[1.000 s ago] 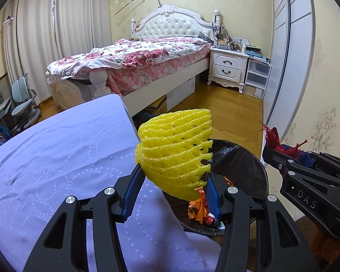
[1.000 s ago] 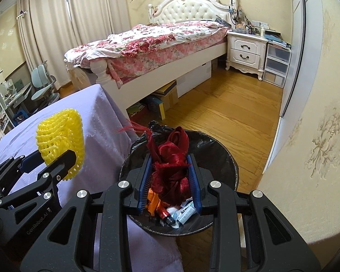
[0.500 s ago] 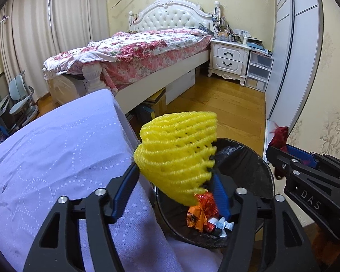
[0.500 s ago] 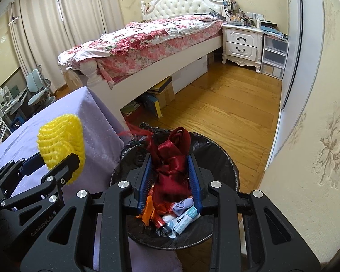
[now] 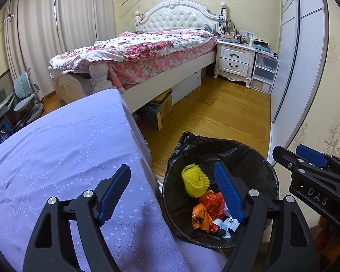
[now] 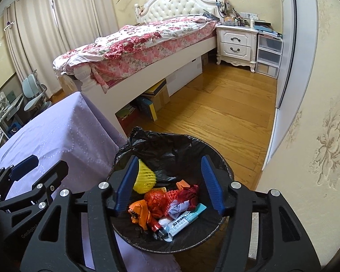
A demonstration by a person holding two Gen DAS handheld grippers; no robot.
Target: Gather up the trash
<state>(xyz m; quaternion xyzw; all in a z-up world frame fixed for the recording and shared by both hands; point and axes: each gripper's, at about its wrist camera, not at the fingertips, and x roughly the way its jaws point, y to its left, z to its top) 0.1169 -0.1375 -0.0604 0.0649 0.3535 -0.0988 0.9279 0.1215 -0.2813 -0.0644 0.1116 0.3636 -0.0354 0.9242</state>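
From the left wrist camera we see our left gripper with its blue-padded fingers far apart and getting wider, and nothing is between them. One finger is over the table with the light purple cloth, and the other is over the round bin with the black plastic bag. The yellow foam net sleeve lies inside the bin, up against the left side of the bag. Next to it we see a red crinkly wrapper and an orange wrapper. Our right gripper pokes in from the right side, above the rim of the bin. From the right wrist camera we see our right gripper right over the bin, its fingers apart and opening, and they hold nothing. Down in the bin lie the yellow net sleeve, the dark red ribbon, the red wrapper, the orange wrapper and a pale blue and white tube. Our left gripper shows on the left over the purple table. Behind it all are a bed with a pink flowery blanket and a yellow wood floor.
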